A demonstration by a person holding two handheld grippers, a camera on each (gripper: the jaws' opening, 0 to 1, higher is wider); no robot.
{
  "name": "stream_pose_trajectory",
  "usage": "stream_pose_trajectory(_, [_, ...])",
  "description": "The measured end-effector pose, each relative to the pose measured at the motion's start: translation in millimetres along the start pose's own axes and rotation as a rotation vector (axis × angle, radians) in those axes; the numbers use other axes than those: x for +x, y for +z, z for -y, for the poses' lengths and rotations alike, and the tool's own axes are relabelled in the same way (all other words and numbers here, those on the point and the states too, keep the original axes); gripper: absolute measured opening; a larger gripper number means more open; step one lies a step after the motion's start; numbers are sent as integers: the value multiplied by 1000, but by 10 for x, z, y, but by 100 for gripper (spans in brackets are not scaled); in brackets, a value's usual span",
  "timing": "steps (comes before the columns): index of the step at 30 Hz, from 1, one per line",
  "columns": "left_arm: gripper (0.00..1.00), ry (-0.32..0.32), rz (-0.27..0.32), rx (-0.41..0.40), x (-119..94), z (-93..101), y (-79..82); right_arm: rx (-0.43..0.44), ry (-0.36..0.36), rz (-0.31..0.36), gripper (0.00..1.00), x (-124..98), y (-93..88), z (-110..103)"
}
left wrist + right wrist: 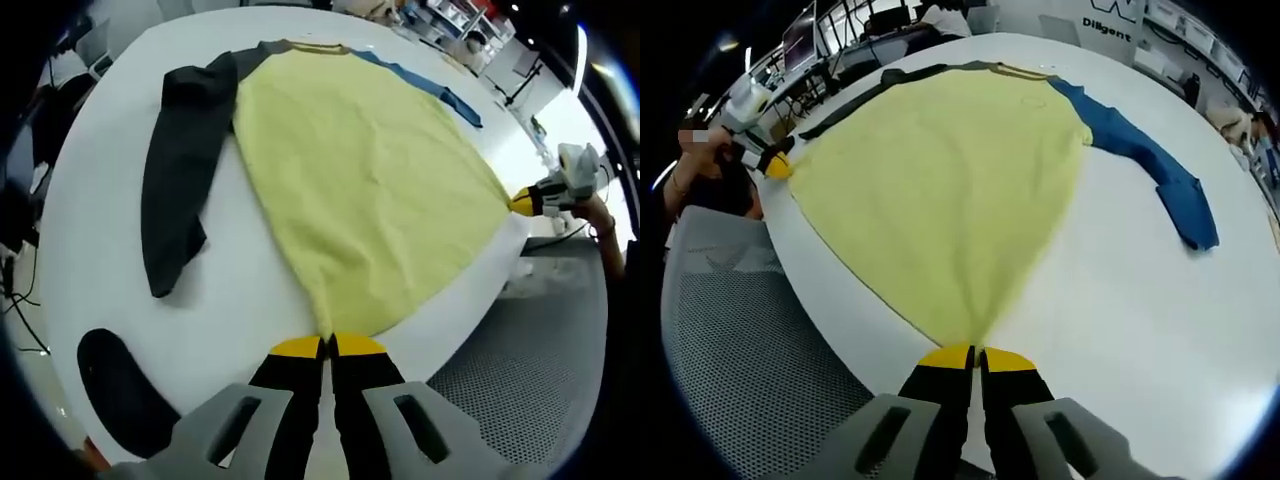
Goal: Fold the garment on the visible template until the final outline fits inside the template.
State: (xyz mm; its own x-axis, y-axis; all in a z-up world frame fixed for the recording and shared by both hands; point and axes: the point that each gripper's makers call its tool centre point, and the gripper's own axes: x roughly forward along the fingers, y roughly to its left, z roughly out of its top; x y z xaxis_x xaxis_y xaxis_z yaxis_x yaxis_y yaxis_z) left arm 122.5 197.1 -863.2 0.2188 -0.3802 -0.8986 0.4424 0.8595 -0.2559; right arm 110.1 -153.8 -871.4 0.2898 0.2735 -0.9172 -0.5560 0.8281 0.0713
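A: What has the left gripper (328, 345) got?

B: Its jaws are clamped together on one bottom corner of the shirt (370, 190). The right gripper (975, 355) pinches the other bottom corner the same way, and the hem is stretched taut between them along the near edge of the white table (240, 300).

A: And past the jaws?

B: The yellow body lies flat, running away from both grippers to the collar at the far side. Ahead and left of the left gripper lies the dark sleeve (180, 180); ahead and right of the right gripper lies the blue sleeve (1145, 160).

A: So which step?

B: I'd judge the first fold is about to start. Next, both corners should lift together and travel toward the collar, kept level so the hem lands square.
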Motion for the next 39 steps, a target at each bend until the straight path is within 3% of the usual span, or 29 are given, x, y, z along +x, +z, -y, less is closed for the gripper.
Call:
stream_pose_trajectory(7, [2, 12, 20, 0, 13, -10, 16, 22, 1, -3, 0, 15, -9, 9])
stream_pose_trajectory(12, [5, 29, 32, -63, 17, -10, 21, 24, 12, 22, 2, -26, 32, 0])
stream_pose_trajectory(15, [14, 26, 32, -72, -3, 12, 20, 66, 30, 90, 13, -85, 153, -6])
stream_pose_trajectory(17, [23, 45, 56, -57, -21, 10, 66, 62, 33, 118, 16, -128, 215, 13])
stream_pose_trajectory(20, [32, 56, 79, -50, -38, 18, 111, 45, 23, 145, 34, -169, 289, 28])
stream_pose_trajectory(22, [39, 62, 125, -46, -56, 37, 191, 51, 6, 190, 45, -213, 423, 72])
stream_pose_trajectory(25, [48, 64, 154, -50, -83, 68, 230, 48, 9, 216, 50, -235, 495, 87])
stream_pose_trajectory(29, [61, 67, 216, -56, -117, 96, 300, 53, 15, 250, 66, -256, 568, 77])
stream_pose_trajectory(35, [85, 107, 266, -44, -179, 98, 345, 56, 27, 303, 77, -298, 675, 87])
stream_pose_trajectory(39, [99, 104, 338, -32, -248, 165, 424, 47, 9, 315, 84, -340, 720, 135])
